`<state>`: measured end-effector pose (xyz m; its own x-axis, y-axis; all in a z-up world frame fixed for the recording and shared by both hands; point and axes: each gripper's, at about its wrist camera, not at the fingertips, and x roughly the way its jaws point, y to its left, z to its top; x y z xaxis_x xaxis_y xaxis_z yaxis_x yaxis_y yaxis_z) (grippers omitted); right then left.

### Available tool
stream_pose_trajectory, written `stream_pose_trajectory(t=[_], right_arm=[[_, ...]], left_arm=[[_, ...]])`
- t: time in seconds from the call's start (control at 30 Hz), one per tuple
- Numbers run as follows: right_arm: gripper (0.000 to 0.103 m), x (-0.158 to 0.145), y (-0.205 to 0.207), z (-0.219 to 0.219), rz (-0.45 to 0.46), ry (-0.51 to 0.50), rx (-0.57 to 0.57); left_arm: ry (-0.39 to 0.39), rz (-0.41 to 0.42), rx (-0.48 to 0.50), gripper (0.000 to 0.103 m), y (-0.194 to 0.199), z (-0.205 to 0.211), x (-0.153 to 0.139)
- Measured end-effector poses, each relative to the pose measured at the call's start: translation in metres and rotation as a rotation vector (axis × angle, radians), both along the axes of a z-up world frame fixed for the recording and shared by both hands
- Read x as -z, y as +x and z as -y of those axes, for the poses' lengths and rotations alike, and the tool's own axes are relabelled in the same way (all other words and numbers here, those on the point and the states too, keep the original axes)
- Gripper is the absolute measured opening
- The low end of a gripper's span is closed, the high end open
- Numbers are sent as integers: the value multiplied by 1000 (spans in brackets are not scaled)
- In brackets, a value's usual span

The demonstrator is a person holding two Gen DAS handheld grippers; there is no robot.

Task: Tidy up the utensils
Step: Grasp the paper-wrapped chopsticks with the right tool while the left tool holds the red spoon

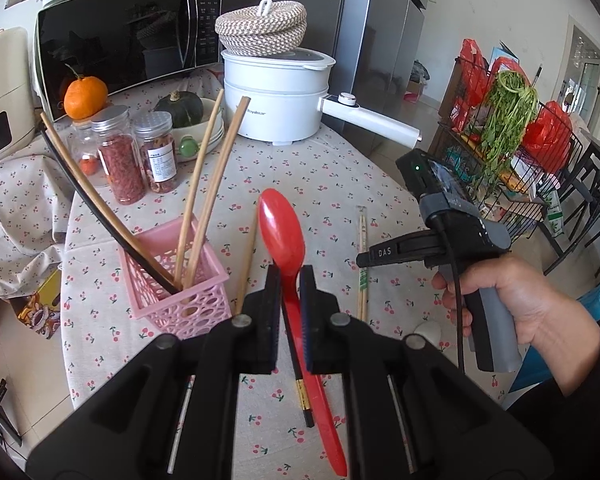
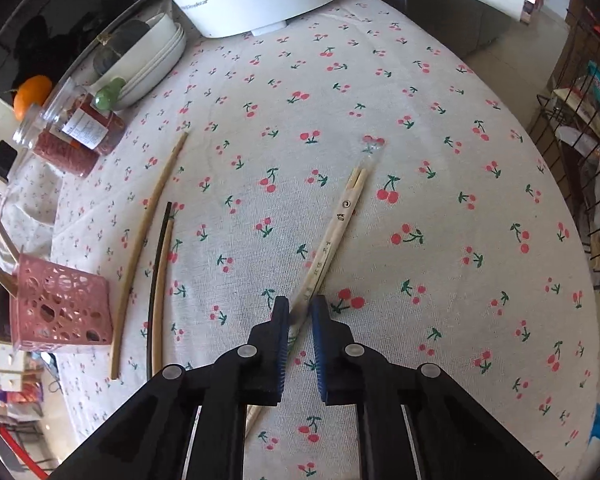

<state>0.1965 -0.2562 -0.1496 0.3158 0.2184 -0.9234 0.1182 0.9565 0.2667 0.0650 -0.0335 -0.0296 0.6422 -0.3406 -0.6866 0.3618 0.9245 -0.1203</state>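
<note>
My left gripper (image 1: 290,286) is shut on the handle of a red spoon (image 1: 282,232), whose bowl points away over the cherry-print tablecloth. A black chopstick (image 1: 302,392) with a gold band shows beside the spoon's handle. To the left stands a pink basket (image 1: 176,288) holding several chopsticks. One wooden chopstick (image 1: 247,264) lies beside it. In the right wrist view, my right gripper (image 2: 299,306) points down at the table, shut on a paper-wrapped pair of chopsticks (image 2: 336,224). Loose wooden chopsticks (image 2: 148,236) and a black chopstick (image 2: 156,280) lie between it and the basket (image 2: 60,312).
A white electric pot (image 1: 276,96) with a long handle stands at the back. Two spice jars (image 1: 120,160), a bowl with a green squash (image 1: 184,110), an orange and a microwave (image 1: 120,36) are at the back left. A wire rack (image 1: 512,168) of groceries stands past the table's right edge.
</note>
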Motion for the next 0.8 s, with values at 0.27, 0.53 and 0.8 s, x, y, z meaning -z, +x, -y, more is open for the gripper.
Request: stream_pose_trajectory(t=[0.27,0.53,0.8], right_arm=[[5,0,-12,20,-5,178,37],[6,-31,-34,12,62,145,-12],[58,-20,-11,-5,73,-66,-30]], left_arm=[[-15,32,-3,10,-4,-6,-9],[-25,76,-15,10,-9,-12,-22],[-10,126,-54,10,-11,-19,-24]])
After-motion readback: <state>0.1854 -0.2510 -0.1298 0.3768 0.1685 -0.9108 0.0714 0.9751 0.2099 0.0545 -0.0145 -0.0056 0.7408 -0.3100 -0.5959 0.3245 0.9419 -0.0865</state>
